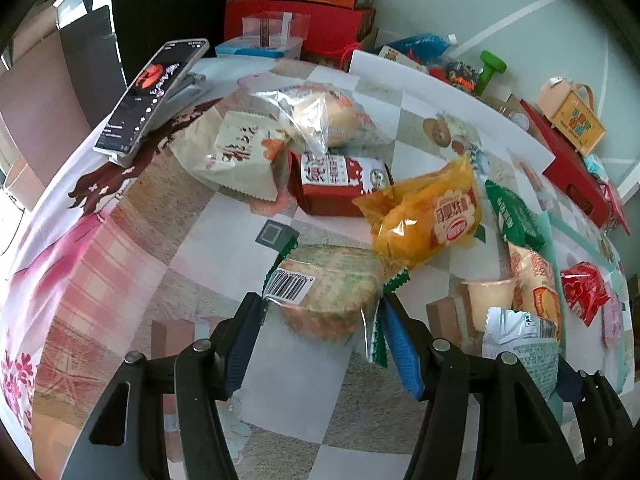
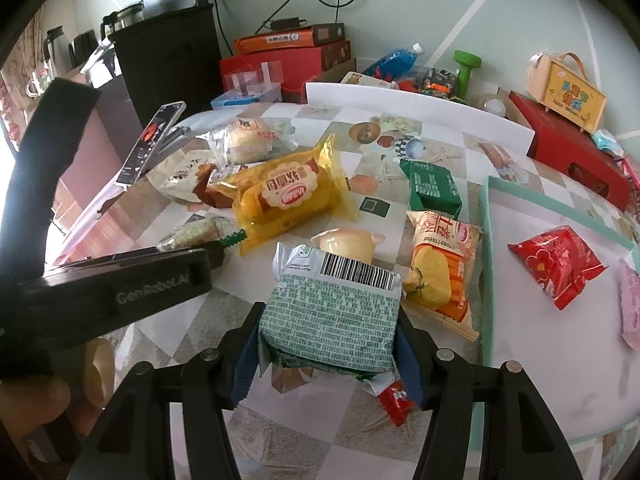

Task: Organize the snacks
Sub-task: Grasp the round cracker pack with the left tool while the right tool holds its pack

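Left hand-held gripper [image 1: 320,320] clamps round cake pkt [image 1: 330,288] btwn its pads.

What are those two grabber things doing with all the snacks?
A person is sorting snacks on the table. The left gripper has its jaws around a clear-wrapped round cake. The right gripper holds a green-and-white packet. A tray to the right already has a red packet in it.

table [image 2: 460,148] covered with a patterned checked cloth. lying on it: yellow bread packet [image 2: 288,196], green wafer packet [image 2: 434,188], orange snack packet [image 2: 440,268], phone [image 2: 150,142]. teal-rimmed white tray [image 2: 486,264] at right holds a red packet [image 2: 556,264].
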The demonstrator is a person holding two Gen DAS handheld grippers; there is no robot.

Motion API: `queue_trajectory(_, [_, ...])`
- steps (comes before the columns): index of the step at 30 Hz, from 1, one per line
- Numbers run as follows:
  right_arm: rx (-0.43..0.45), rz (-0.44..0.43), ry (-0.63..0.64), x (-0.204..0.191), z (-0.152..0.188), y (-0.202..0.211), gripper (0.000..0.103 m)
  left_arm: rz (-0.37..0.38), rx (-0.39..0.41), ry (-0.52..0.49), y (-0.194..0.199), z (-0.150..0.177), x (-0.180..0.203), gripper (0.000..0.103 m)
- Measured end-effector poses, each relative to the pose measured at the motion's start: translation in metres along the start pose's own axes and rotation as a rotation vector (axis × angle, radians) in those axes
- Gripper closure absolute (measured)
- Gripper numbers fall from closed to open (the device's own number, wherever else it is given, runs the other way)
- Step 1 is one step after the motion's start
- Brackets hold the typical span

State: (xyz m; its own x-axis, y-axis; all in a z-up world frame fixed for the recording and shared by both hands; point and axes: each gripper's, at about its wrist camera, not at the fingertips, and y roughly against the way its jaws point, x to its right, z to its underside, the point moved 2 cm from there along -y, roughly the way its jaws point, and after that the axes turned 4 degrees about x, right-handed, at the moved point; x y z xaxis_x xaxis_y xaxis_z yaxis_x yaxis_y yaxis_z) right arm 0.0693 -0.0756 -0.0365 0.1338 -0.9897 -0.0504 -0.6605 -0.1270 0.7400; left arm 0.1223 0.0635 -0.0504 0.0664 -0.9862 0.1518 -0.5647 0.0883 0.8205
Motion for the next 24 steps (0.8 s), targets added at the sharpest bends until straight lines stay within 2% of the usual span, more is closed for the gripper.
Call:
queue_trajectory(8, [0.070,-0.004,-0.014,0.003,-0.009,0.023,0.041,0.021,0.046,0.011,0.018,-0.005,-0.001,0.041])
queue_trajectory(24, [0.071,0.001,-0.031,0.009,-0.010,0.026,0.041,0.041,0.086,0.009,0.036,-0.008,0.000,0.041])
